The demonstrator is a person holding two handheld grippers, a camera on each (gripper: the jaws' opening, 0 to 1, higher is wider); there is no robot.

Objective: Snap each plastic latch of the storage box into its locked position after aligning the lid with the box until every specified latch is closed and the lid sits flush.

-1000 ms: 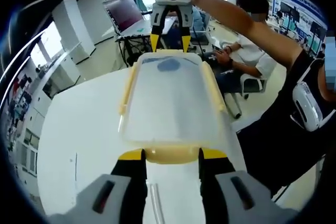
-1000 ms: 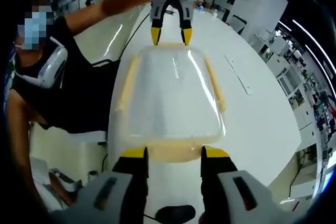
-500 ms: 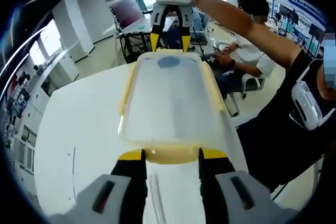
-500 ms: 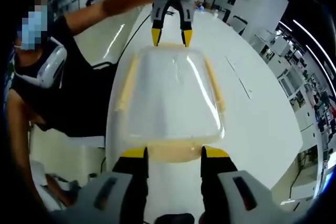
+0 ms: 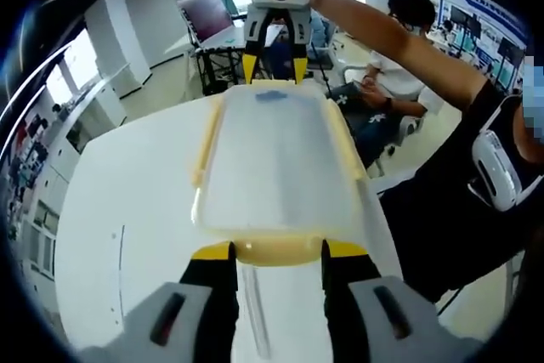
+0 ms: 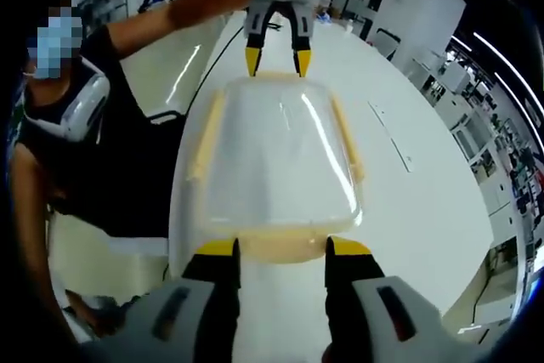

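- The box (image 5: 276, 159) is a rounded rectangle of clear, slightly milky plastic, and it lies on the white table (image 5: 119, 210) between your two grippers.
- Its lid (image 6: 276, 155) is smooth and glossy, with bright streaks of light on it in the right gripper view.
- Pale yellow latches run along the two long sides (image 5: 206, 138), and one more yellow latch (image 5: 276, 250) is on each short end.
- Your left gripper (image 5: 276, 251) has its black jaws with yellow tips wide apart, one on each side of the near end latch. If the tips press the latch, you cannot tell.
- Your right gripper (image 6: 278, 248) stands the same way at the opposite end latch (image 6: 280, 246), jaws spread and nothing clamped between them.
- In each view the other gripper stands at the far end, its yellow tips at the lid's edge.
- Something blue (image 5: 274, 96) shows dimly through the lid at the far end; its shape is not clear.
- The box's walls are hidden under the lid, so whether it sits flush is hard to judge.
- A seated person (image 5: 399, 82) is behind the table, partly cut off by your arm.
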